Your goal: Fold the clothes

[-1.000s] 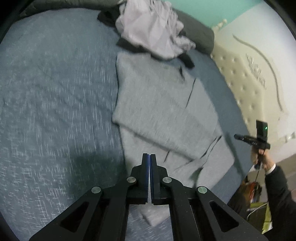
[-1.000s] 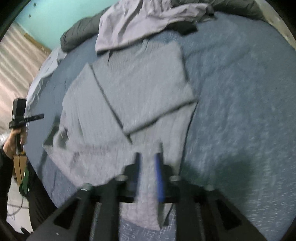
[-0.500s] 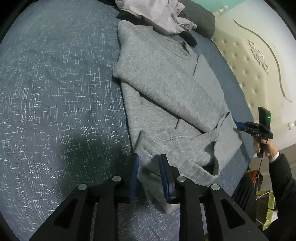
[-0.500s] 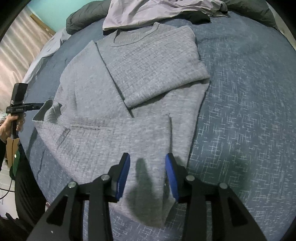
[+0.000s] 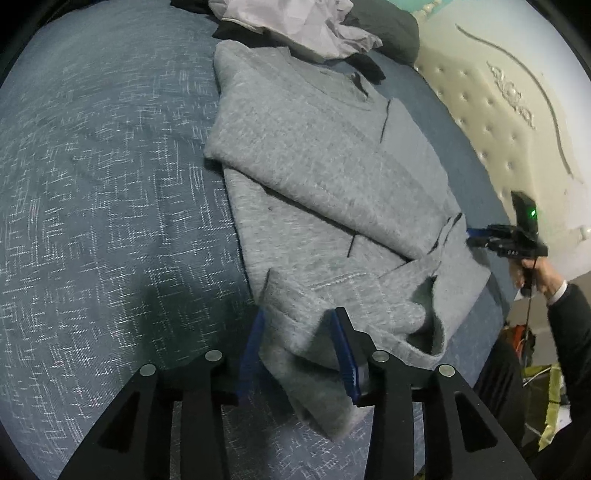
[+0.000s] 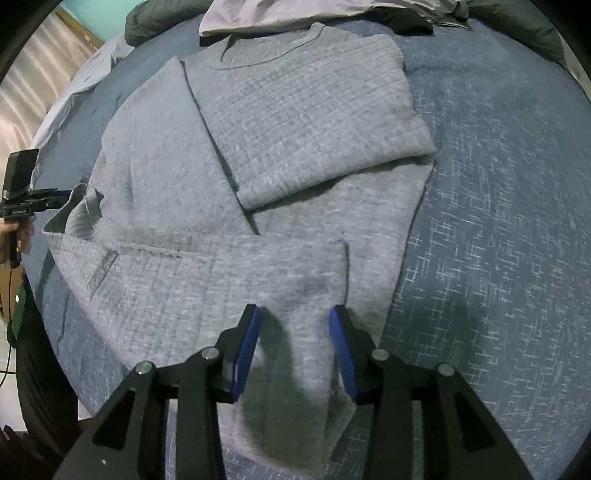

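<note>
Just ahead of the spread, empty left gripper [image 5: 299, 345] and right gripper [image 6: 293, 345], the grey sweater [image 6: 295, 147] lies part-folded on the blue bedspread [image 6: 498, 221]. Its sleeves seem folded in; grip the hem evenly for a square fold toward the collar [image 6: 269, 55].

Bed's got a dark blue bedspread with white crosshatch flecks [image 5: 92, 206], and a cream tufted headboard with curly carved trim [image 5: 517, 110] sits off to the right. A teal wall [image 6: 107, 16] and pale striped curtains [image 6: 29, 88] show far left.
</note>
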The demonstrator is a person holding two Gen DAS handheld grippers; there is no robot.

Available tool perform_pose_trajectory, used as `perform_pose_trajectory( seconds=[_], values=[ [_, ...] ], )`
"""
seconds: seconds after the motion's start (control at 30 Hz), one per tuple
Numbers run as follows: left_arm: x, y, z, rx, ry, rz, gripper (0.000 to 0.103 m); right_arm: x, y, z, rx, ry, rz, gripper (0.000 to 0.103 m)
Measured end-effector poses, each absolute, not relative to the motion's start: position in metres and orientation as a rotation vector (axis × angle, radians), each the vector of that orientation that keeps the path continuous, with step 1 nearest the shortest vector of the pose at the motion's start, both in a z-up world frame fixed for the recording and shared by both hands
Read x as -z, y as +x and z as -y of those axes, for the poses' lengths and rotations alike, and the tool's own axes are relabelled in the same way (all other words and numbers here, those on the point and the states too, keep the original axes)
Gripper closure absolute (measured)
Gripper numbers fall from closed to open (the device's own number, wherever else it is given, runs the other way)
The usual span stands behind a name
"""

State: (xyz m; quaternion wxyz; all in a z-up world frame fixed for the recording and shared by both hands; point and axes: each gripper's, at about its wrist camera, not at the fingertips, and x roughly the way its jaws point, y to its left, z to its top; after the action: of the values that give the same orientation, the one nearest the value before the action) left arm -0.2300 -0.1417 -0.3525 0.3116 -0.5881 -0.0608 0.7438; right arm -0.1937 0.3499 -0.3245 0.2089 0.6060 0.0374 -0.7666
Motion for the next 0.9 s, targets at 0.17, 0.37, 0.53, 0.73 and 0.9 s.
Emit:
perform_pose_trajectory(
  seconds=[0.17,0.37,0.53,0.73,0.9],
  values=[
    [0.358,-0.231,0.139,-1.967,-1.555,0.137,0.061,0.321,-0.191,-0.344,2.132,1.647,-0.142,0.096],
    [0.355,-0.233,0.140,-1.975,-1.526,0.150,0.061,0.300,-0.191,-0.354,2.198,1.574,-0.114,0.099],
    [0.351,-0.235,0.148,-1.982,-1.509,0.178,0.061,0.285,-0.193,-0.370,2.257,1.542,-0.075,0.099],
    [0.362,-0.234,0.139,-1.959,-1.522,0.159,0.061,0.279,-0.186,-0.371,2.272,1.523,-0.061,0.099],
    [0.374,-0.239,0.138,-1.945,-1.526,0.212,0.062,0.279,-0.183,-0.370,2.272,1.508,-0.067,0.099]
  ],
)
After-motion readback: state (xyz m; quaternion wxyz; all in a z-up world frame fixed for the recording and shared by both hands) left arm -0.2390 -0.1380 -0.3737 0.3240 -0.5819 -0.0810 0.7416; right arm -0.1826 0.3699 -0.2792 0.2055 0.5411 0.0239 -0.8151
